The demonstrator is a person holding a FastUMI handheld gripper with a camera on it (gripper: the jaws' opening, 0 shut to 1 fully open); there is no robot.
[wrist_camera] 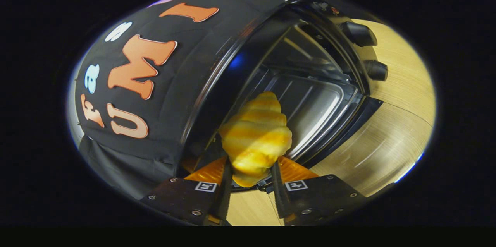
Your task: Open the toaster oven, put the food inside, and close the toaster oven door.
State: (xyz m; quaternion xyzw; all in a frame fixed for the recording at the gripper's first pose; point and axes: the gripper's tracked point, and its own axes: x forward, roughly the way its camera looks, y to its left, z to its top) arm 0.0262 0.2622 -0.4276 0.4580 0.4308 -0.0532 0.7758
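Jaws of gripper (252, 173) pinch the croissant (255, 138) at its lower end, tip at 12 o'clock toward the open toaster oven (310, 84). Looks light, soft, crushable: keep the squeeze gentle. Tray (310, 103) just beyond, desk (387, 138) at 3.

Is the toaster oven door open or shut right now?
Open: the toaster oven shows its bare cavity and tray just beyond the croissant that the hand-held gripper holds.
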